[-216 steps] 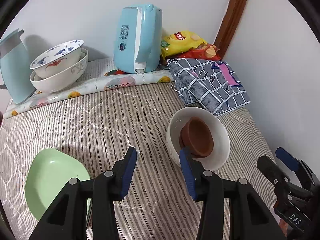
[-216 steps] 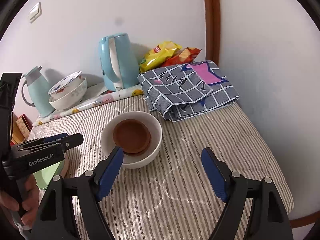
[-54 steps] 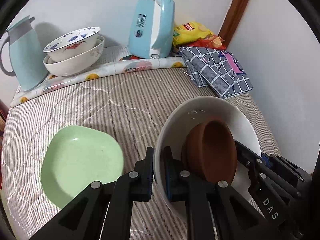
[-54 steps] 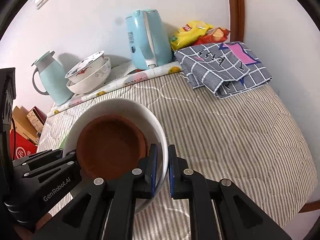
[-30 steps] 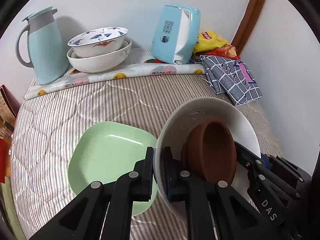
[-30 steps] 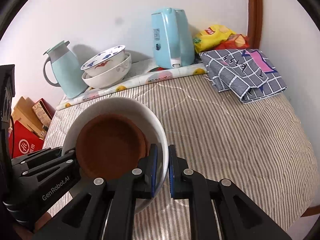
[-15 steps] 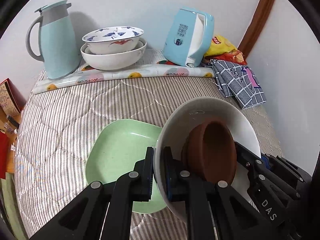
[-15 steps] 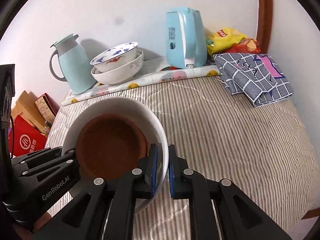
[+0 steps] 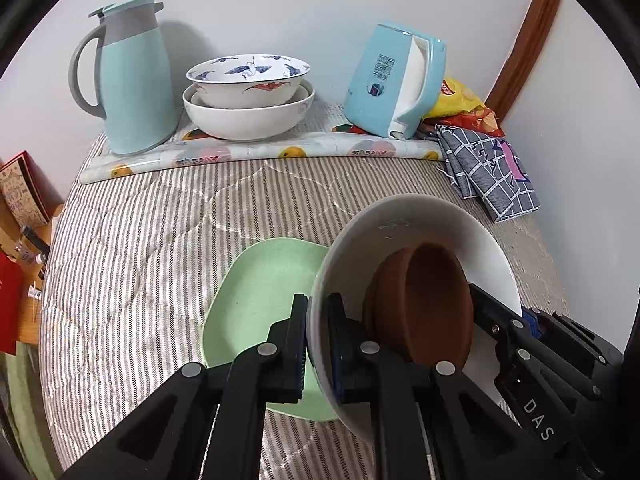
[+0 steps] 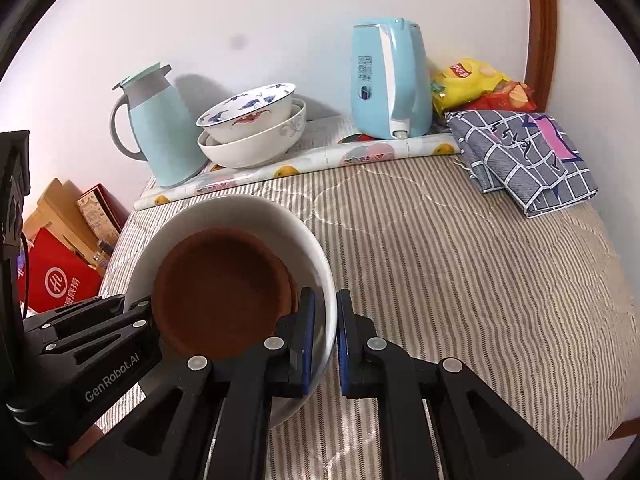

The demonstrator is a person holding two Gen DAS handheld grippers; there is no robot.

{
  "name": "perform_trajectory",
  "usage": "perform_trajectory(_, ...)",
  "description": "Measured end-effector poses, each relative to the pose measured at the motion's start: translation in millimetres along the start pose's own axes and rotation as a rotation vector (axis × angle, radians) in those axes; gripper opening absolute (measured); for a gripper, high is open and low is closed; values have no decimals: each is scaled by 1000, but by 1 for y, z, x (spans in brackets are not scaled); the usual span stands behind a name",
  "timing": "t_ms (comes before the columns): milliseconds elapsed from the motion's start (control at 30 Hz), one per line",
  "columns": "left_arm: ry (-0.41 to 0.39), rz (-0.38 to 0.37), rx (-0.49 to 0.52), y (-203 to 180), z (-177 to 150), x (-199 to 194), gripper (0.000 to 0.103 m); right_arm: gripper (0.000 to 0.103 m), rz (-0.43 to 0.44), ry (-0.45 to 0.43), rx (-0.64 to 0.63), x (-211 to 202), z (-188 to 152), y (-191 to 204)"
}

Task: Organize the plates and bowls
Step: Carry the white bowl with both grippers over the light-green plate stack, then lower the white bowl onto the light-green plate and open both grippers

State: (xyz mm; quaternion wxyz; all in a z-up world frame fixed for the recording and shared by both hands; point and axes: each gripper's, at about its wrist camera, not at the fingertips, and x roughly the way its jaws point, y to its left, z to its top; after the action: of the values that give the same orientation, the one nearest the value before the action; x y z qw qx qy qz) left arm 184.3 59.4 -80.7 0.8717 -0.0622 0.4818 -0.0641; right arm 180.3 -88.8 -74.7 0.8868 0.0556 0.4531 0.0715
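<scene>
- Left gripper [image 9: 318, 346]: jaws clamped on the near-left rim of the white bowl [image 9: 404, 224], one pad inside the wall, one outside; nothing else held.
- Right gripper [image 10: 325, 344]: jaws clamped on the opposite rim of the same white bowl [image 10: 248, 210]; the bowl is carried between the two, clear of the bedding.
- Brown bowl [image 9: 424, 304]: lies loose inside the white bowl, leaning toward the lower side; held by neither gripper.
- Green plate [image 9: 260, 300]: flat on the striped quilt [image 9: 160, 232], partly under the white bowl's left edge as seen from the left wrist.
- Stacked bowls [image 9: 248, 96]: patterned bowl nested in a plain white one at the back, on the rolled fruit-print mat [image 9: 256, 152], between the thermos jug [image 9: 128, 76] and the blue kettle [image 9: 396, 84].
- Risk, tilt: the white bowl looks canted; more tilt would likely let the brown bowl slide out or knock the wall.
- Risk, grip: two narrow pinches on a smooth glazed rim; if the hands drift apart or twist unevenly, a pad may slip.
- Risk, landing: the quilt is soft and uneven, so a bowl set on the plate may rock.
- Open room: broad bare quilt in the middle and to the right.
- Edges: quilt drops away at the left toward the red box [image 10: 56, 280] and at the near right; folded checked cloth [image 10: 532, 160] and snack bags [image 10: 476, 84] fill the back right corner.
</scene>
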Motion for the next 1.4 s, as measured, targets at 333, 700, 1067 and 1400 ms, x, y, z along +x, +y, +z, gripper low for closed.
perform_trajectory(333, 16, 10, -10, 12, -5, 6, 10, 10, 7, 18, -8, 11, -4, 8)
perform_trajectory(700, 22, 27, -37, 33, -5, 11, 10, 10, 27, 31, -32, 26, -4, 24)
perform_trajectory(1067, 37, 41, -62, 51, -1, 22, 10, 10, 40, 50, -51, 43, 0, 37)
perform_trajectory(1400, 72, 46, -77, 61, -4, 42, 10, 10, 44, 87, -54, 66, -3, 41)
